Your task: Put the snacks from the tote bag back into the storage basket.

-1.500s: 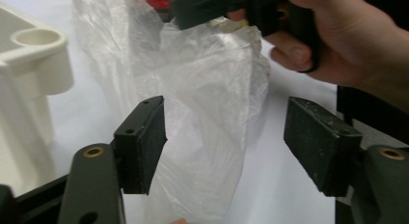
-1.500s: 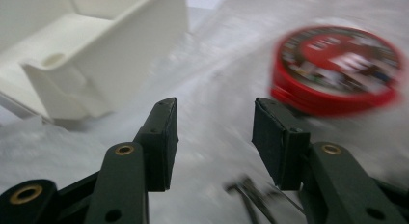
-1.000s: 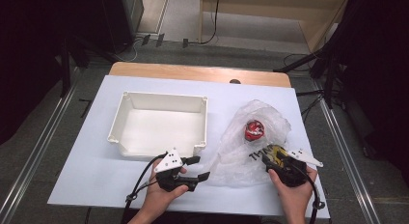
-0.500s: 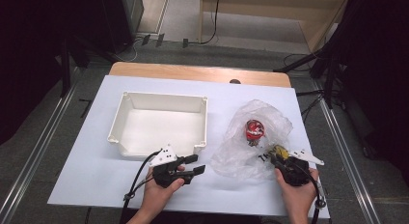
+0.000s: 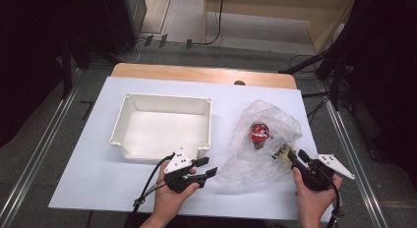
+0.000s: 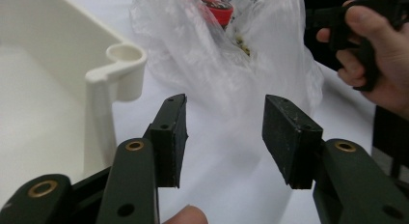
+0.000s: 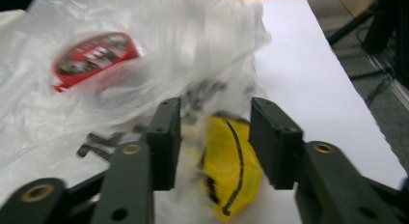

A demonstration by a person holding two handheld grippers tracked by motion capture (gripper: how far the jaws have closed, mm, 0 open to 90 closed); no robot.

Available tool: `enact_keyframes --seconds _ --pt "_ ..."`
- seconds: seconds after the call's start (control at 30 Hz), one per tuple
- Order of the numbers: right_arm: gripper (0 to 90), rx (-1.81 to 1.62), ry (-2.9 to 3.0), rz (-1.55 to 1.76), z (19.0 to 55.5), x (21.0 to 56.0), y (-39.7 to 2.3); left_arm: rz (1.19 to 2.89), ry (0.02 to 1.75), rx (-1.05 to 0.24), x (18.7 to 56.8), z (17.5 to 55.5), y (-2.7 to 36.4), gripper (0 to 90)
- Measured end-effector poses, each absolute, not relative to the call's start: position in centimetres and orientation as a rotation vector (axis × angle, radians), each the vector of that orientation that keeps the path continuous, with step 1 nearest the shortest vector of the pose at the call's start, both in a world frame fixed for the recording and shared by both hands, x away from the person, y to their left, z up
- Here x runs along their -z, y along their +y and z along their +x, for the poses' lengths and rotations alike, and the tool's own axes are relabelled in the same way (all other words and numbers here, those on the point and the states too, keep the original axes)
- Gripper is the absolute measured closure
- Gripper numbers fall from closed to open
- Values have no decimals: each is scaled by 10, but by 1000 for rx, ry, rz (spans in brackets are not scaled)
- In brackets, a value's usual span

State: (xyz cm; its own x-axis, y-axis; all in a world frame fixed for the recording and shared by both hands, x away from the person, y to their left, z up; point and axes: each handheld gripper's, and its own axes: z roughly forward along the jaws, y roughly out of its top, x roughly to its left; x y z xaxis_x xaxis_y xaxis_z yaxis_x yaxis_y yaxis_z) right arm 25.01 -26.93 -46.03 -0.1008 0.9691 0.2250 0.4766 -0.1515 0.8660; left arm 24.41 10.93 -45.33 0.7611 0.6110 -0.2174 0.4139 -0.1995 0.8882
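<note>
Both grippers have been drawn back toward the counter's point(image 5: 74, 174) near edge. Beside the tray point(image 5: 162, 127), the bag point(image 5: 263, 139) lies with a red item point(image 5: 259, 132) inside. Left gripper point(image 5: 205, 168): half open, empty. Right gripper point(image 5: 293, 156): jaws just opened, straddling the bag's yellow patch point(image 7: 231, 171) unpressed. Re-gripping the bag seems next; a firm pinch is needed.

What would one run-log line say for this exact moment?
left gripper: open, facing plastic bag | right gripper: fingers just opening, astride yellow item in bag | red can: inside bag | white bin: empty
</note>
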Motion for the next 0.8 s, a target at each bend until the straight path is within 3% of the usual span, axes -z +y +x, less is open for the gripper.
enact_keyframes --seconds 0.13,0.27,0.43,0.5,0.63,0.7,0.8 --pt "389 -1251 1580 1601 248 451 -260 1845 793 -255 451 243 87 481" --pt "306 -1277 1683 1619 254 453 -247 1926 791 -263 457 243 60 413" --pt "478 -1260 1815 1627 262 468 -231 1998 832 -259 465 247 38 403" --pt "587 -1244 1823 1657 265 473 -230 2045 844 -294 467 249 31 484" --pt "797 -1182 1865 1692 272 481 -235 2133 881 -305 473 255 28 749" --pt "856 -1158 1886 1709 275 483 -239 2159 897 -319 475 258 30 879" --pt "899 -1155 1907 1729 278 486 -247 2167 903 -332 476 257 35 900"
